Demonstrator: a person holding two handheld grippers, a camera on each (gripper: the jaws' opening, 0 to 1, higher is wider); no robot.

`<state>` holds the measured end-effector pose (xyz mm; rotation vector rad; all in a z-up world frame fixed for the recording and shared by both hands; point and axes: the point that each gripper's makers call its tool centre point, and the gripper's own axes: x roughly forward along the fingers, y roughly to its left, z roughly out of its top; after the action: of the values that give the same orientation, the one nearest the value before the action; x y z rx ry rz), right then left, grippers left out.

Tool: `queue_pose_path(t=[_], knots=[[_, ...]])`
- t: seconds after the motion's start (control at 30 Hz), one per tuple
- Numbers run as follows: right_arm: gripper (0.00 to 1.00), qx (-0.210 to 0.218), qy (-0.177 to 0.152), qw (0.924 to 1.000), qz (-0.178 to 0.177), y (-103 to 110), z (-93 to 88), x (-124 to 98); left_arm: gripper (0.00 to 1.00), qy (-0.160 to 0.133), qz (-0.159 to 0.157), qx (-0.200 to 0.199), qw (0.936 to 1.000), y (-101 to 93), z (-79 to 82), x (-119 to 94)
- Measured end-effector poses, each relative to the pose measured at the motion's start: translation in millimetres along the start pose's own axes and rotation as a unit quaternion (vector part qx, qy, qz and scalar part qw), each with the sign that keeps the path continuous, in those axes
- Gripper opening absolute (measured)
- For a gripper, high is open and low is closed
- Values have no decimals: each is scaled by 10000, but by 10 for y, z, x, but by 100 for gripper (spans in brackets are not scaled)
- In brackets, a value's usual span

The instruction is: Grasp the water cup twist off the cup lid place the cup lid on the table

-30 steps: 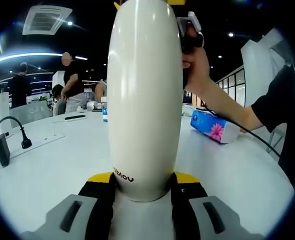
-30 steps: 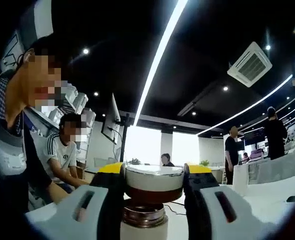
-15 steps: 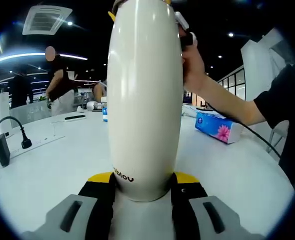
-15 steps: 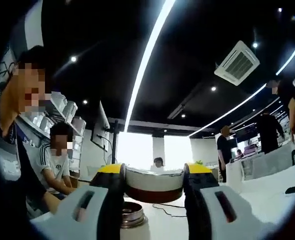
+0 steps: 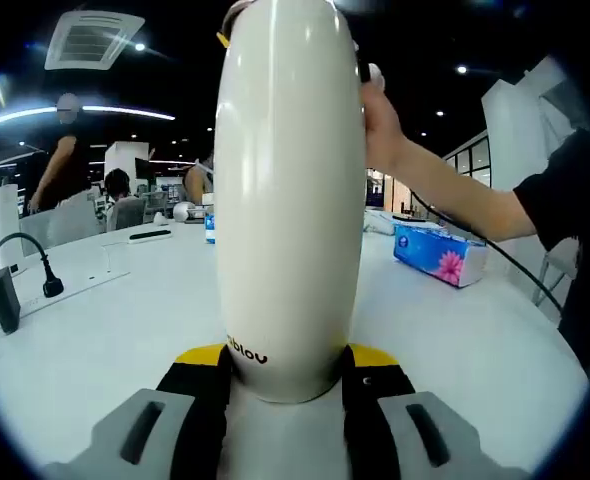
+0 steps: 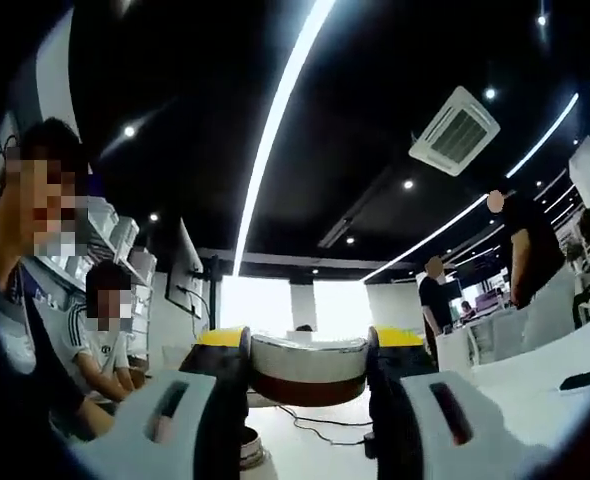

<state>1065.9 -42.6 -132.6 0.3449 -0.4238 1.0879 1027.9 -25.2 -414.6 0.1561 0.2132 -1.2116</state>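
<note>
Right now the left gripper [image 5: 287, 368] is clamped on the water cup [image 5: 290, 190], its two yellow-tipped jaws pressing against either side of the cup's rounded cream base, just under the small dark lettering. From there the cup rises upright between the jaws, away from the gripper, its body filling the middle of the left gripper view. Near the cup's far end, on the right of that view, a person's hand [image 5: 383, 125] sits beside the cup, with the forearm running off toward a dark sleeve. Below the cup lies the white table [image 5: 95, 330]; well beyond the jaws to the right a blue tissue pack [image 5: 440, 256] lies on it, and to the left a black plug and cable [image 5: 35, 270] rest near the edge. The right gripper [image 6: 308, 368] is closed on the cup lid [image 6: 308, 366], a white cap with a brown band underneath, held level between its jaws. Beneath the lid and apart from it, the steel mouth of the cup [image 6: 247, 453] peeks out low beside the left jaw, so the lid is off the cup and held in the air above it. Behind, a long ceiling light strip [image 6: 275, 130] runs away from the gripper.
</note>
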Motion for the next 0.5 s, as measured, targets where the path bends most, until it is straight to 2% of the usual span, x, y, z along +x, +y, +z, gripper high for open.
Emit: queue_pose_path(t=[0.23, 0.5], knots=[[48, -268, 109, 9996, 3, 147, 151, -33, 46, 0, 1, 1, 10000, -3, 2, -1], [48, -443, 205, 9988, -71, 311, 230, -181, 46, 1, 2, 1, 10000, -6, 7, -2]])
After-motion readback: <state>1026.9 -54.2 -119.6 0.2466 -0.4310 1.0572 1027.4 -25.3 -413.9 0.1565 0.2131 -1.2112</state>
